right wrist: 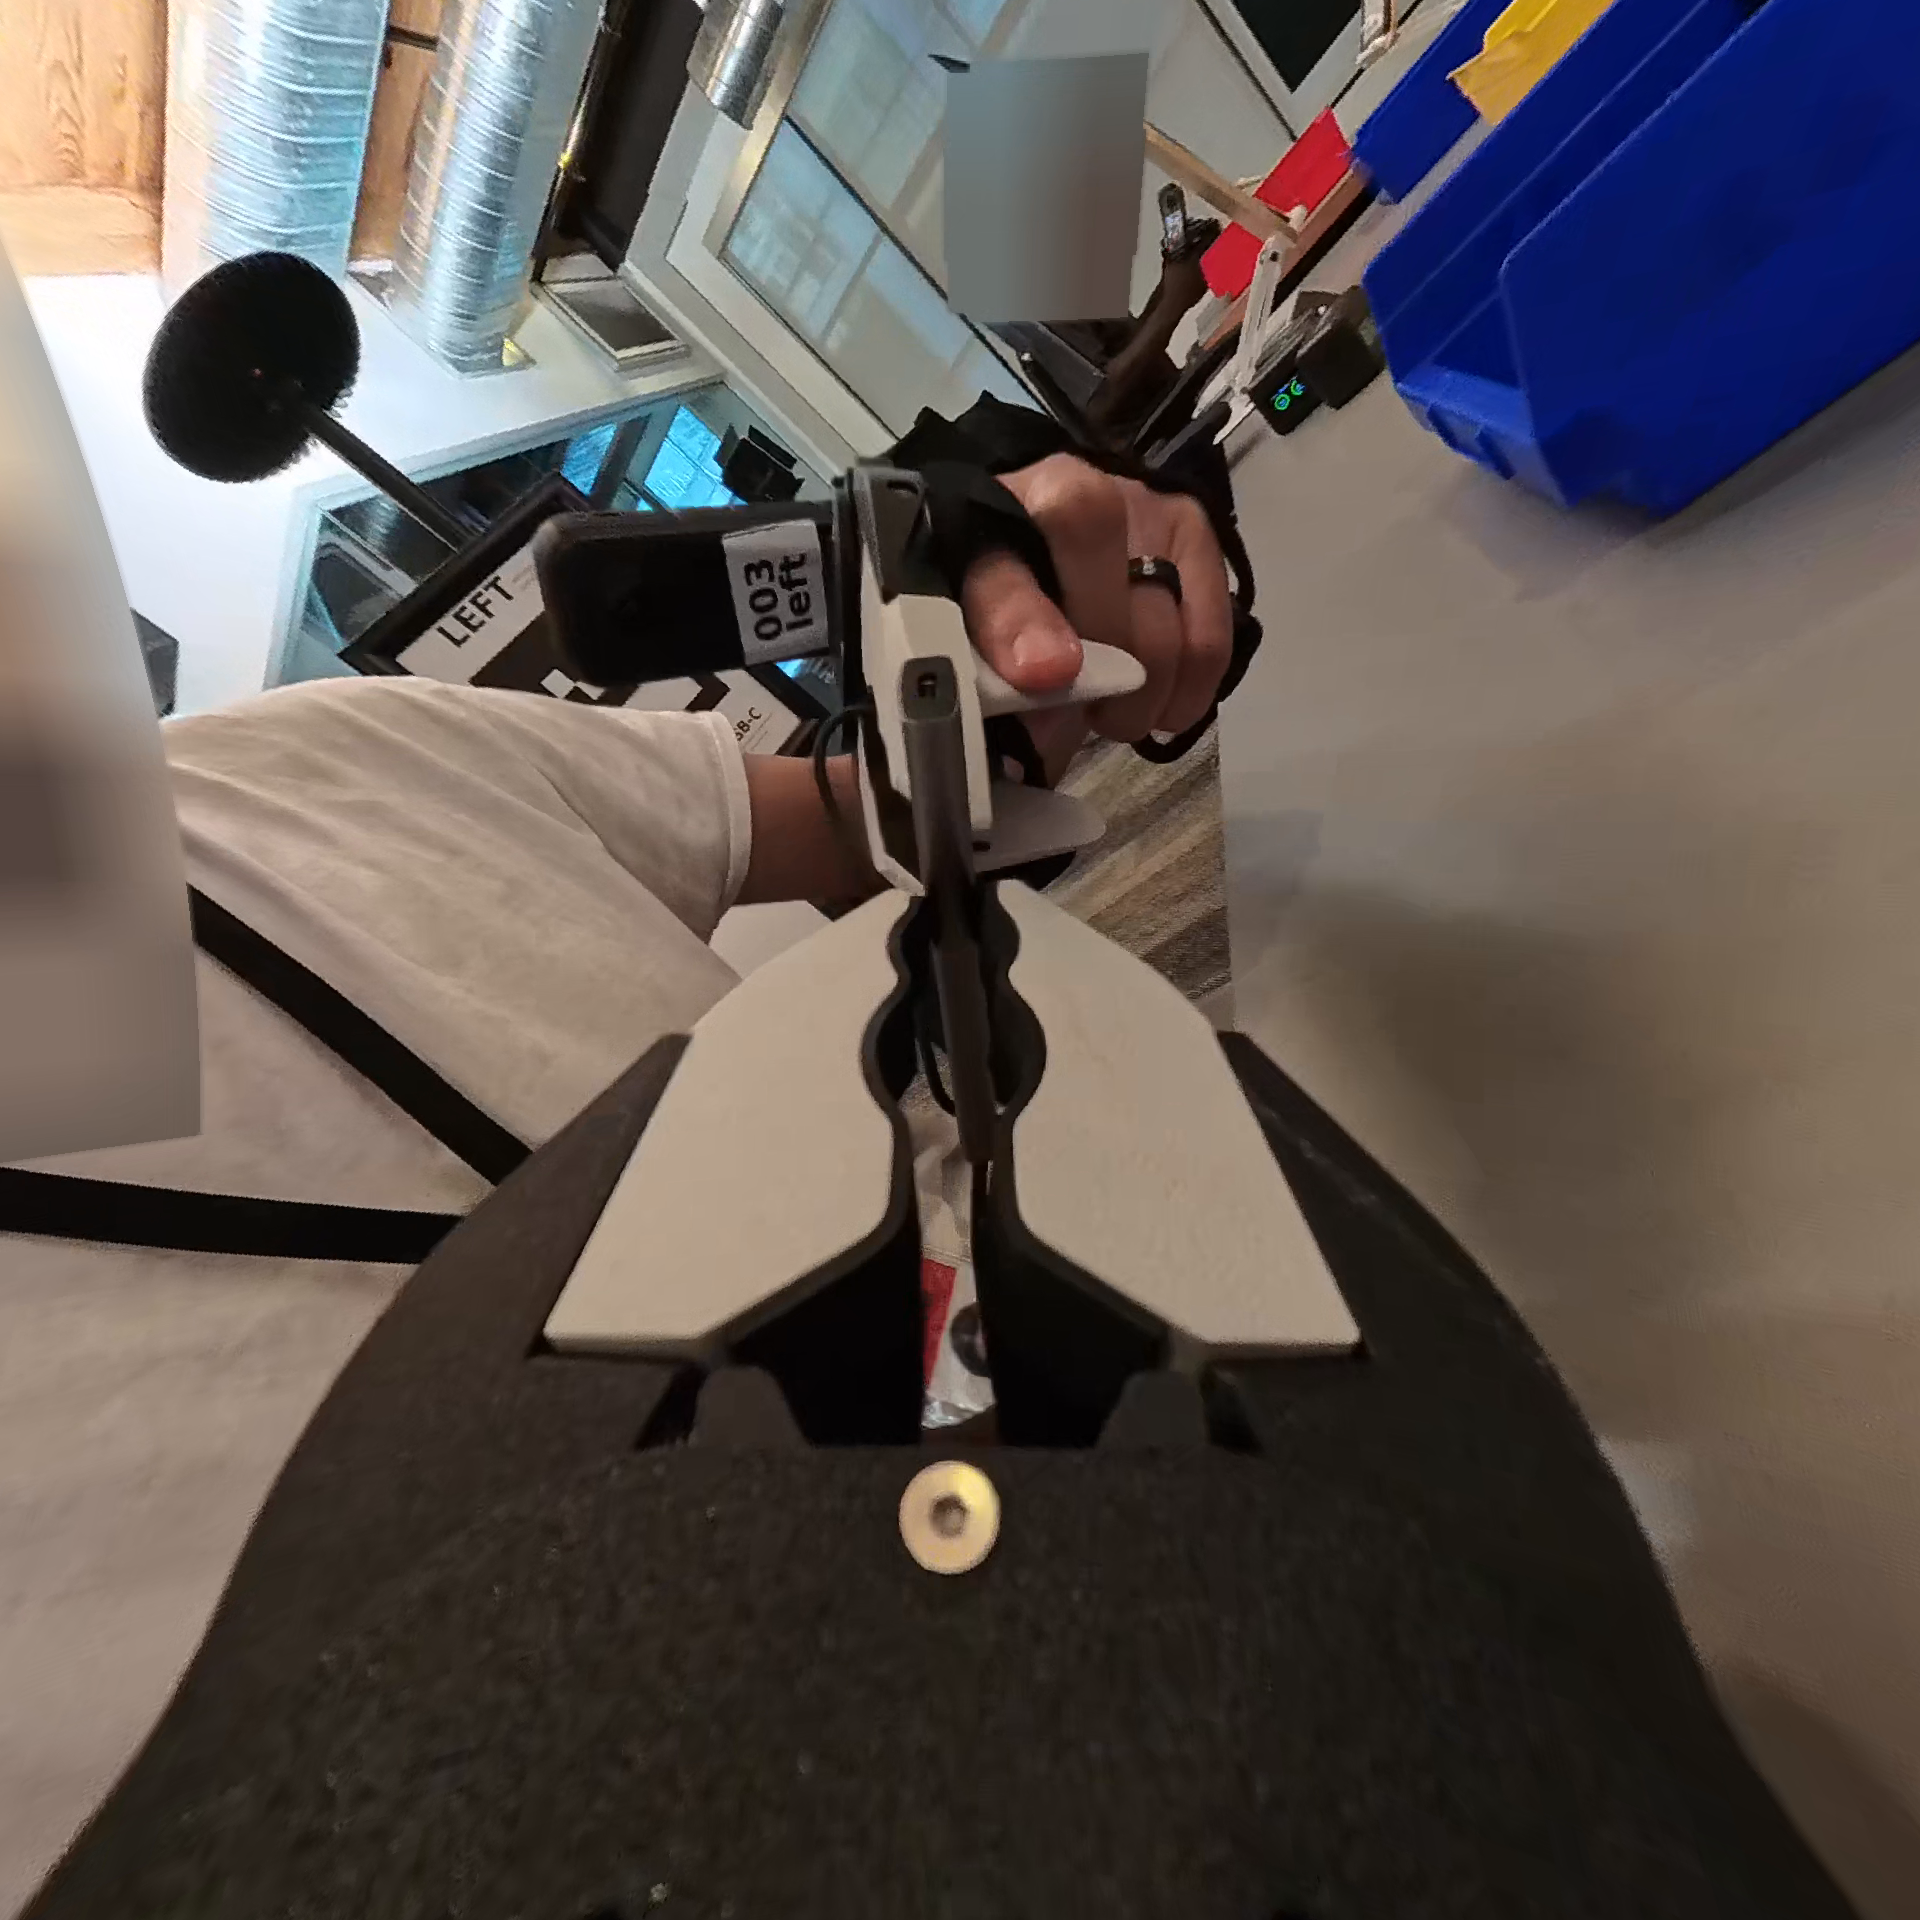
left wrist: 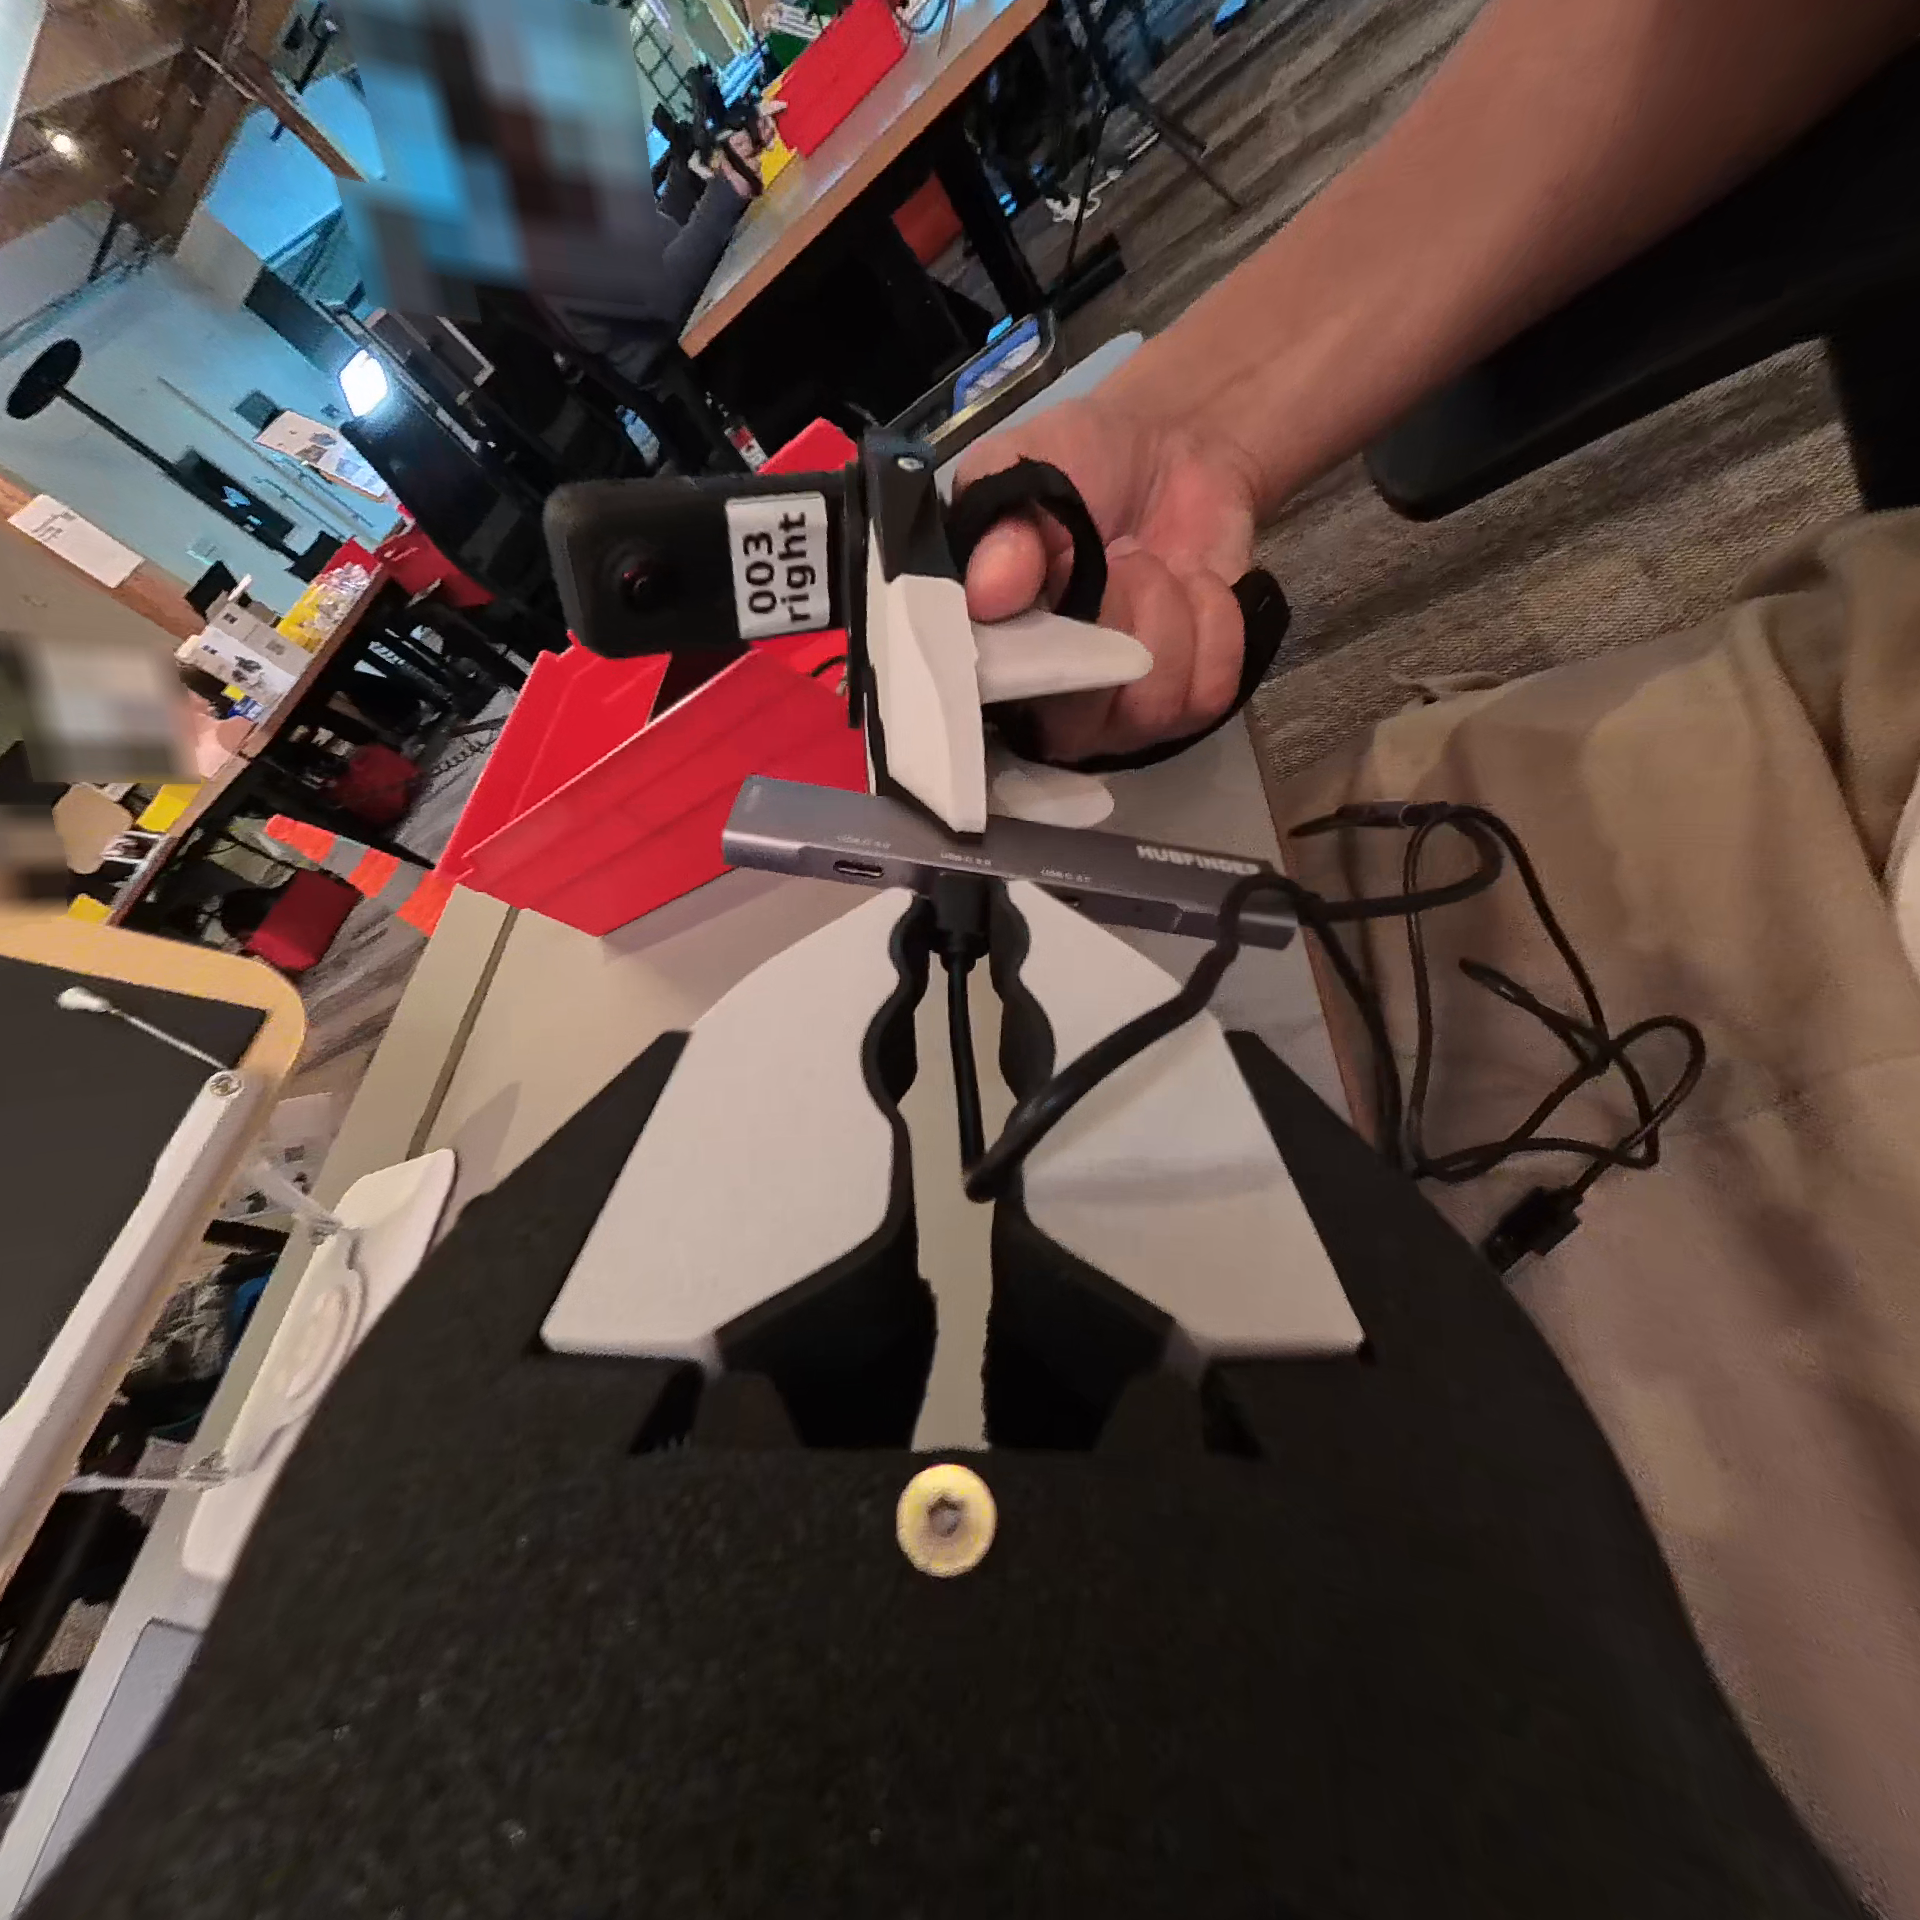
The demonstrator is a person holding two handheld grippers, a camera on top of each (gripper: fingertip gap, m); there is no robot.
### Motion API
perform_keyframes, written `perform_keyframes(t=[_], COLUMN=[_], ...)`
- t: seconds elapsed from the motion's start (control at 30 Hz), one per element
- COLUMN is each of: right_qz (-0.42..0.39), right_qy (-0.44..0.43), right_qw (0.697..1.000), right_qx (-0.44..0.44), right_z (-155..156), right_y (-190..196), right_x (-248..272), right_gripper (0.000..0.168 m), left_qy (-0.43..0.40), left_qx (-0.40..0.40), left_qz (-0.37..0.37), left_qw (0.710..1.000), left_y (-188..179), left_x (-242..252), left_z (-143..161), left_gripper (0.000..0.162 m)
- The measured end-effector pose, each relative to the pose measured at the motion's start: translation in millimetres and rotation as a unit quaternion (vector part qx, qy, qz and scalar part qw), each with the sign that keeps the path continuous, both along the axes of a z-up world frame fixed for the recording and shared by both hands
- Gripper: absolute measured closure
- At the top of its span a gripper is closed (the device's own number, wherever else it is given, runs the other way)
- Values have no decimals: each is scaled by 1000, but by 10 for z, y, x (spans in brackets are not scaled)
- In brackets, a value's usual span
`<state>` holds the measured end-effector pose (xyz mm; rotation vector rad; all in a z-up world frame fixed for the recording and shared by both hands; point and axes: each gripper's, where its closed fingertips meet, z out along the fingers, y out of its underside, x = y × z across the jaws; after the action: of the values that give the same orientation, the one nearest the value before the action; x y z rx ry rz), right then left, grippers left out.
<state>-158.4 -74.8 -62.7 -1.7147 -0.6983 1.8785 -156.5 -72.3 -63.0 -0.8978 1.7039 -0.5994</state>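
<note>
1. Hidden: in the right wrist view the grey USB hub [right wrist: 940, 831] shows end-on only, its ports out of sight; mosaic patches cover parts of both views; where the black cable [left wrist: 1455, 997] ends past its loops cannot be made out.
2. Left gripper [left wrist: 954, 914]: fingers nearly together, clamped on the black plug [left wrist: 951, 920] seated in the hub's [left wrist: 997, 857] long side; the cable trails back between the fingers.
3. Right gripper [right wrist: 951, 935]: fingers close together, clamped on the hub's near end; the hub is held off the table, spanning the two grippers; a hand [right wrist: 1101, 613] holds the left gripper's body beyond.
4. Surface: pale grey table [right wrist: 1558, 831]; loose cable loops lie on beige fabric [left wrist: 1714, 1143].
5. Room: red bins [left wrist: 644, 790] just behind the hub; blue bins [right wrist: 1662, 260] at the table's far side; further desks behind.
</note>
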Motion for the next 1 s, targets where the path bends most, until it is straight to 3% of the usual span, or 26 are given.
perform_keyframes(t=[0.33,0.37,0.43,0.47,0.57,0.67,0.77,1.0], right_qz=[-17,-29,-140,-143,-43,-94,-147,-200], right_qy=[-20,-1,65,40,-55,-19,-24,-40], right_qw=[999,999,988,988,988,990,982,961], right_qx=[34,32,-1,30,140,102,118,186], right_z=[23,78,245,238,280,376,364,712], right_y=[12,62,454,434,-31,217,364,402], right_x=[-24,90,712,730,73,263,462,644], right_gripper=[160,159,162,161,160,160,160,160], left_qy=[-14,-32,-81,-84,-40,-56,-62,-58], left_qx=[-32,-40,-71,-66,-20,-31,-57,-94], left_qz=[-2,13,54,62,83,172,272,308], left_qw=[999,999,993,992,996,983,959,945], left_y=[45,137,447,488,488,836,1182,1276], left_x=[-65,-153,-474,-526,-351,-414,-576,-613], left_z=[39,129,387,406,239,284,257,184], left_gripper=[151,152,152,152,152,152,152,152])
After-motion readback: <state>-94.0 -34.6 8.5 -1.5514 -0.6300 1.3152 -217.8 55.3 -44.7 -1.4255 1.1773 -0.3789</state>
